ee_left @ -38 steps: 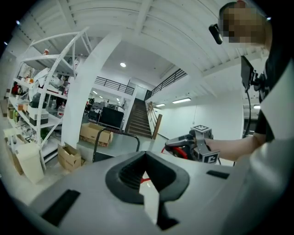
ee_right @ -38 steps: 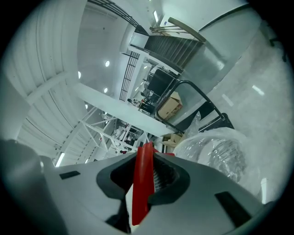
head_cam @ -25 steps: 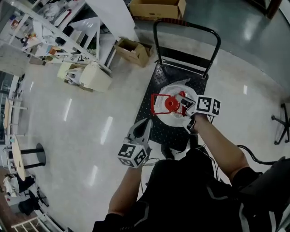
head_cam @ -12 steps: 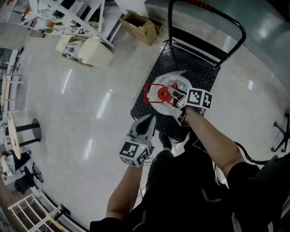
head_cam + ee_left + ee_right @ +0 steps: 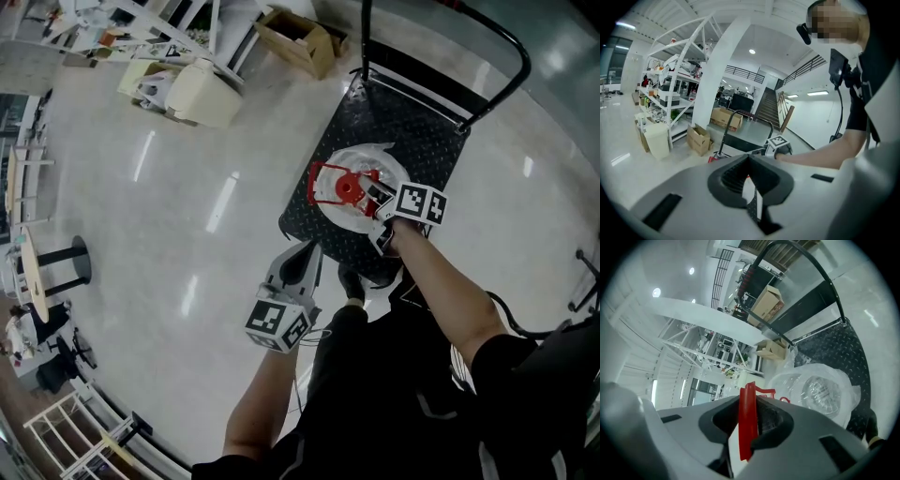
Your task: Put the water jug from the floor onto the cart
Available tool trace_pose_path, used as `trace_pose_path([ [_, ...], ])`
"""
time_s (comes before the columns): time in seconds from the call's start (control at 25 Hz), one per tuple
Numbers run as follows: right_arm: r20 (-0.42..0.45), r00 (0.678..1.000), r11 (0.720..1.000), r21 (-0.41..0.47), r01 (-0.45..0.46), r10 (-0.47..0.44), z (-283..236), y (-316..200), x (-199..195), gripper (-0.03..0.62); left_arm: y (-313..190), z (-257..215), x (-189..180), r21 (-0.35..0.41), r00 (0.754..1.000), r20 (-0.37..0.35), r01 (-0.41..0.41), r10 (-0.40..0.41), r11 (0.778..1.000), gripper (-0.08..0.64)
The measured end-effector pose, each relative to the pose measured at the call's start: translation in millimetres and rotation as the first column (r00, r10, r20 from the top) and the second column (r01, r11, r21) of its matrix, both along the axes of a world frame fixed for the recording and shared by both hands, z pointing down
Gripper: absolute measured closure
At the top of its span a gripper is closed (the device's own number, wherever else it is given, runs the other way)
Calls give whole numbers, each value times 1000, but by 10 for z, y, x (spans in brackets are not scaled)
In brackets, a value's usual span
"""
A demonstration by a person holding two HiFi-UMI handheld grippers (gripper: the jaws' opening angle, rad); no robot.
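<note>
Lower centre of the head view, our left gripper hangs over the floor, jaws pressed together on nothing. Further up, our right gripper clamps the red handle of the water jug — mid-frame, on the cart.
</note>
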State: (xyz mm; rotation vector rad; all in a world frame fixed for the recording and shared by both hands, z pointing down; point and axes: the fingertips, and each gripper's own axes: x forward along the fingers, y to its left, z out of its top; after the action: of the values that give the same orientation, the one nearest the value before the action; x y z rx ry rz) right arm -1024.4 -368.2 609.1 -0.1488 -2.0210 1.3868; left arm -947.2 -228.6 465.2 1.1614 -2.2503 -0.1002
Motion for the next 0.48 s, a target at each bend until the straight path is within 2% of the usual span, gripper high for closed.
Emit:
trace_pose_path([
  [0.16, -28, 997, 997, 24, -69, 69, 30, -333, 153, 522, -45, 5, 61, 7, 1000, -16, -20, 20, 1000, 568],
  [0.32, -100, 982, 986, 54, -156, 161, 225, -794, 414, 522, -181, 17, 123, 9, 999, -15, -47, 47, 999, 568],
  [0.48, -147, 976, 982, 126, -141, 159, 494, -1038, 593, 522, -329, -36, 172, 14, 997, -9, -76, 76, 997, 568],
])
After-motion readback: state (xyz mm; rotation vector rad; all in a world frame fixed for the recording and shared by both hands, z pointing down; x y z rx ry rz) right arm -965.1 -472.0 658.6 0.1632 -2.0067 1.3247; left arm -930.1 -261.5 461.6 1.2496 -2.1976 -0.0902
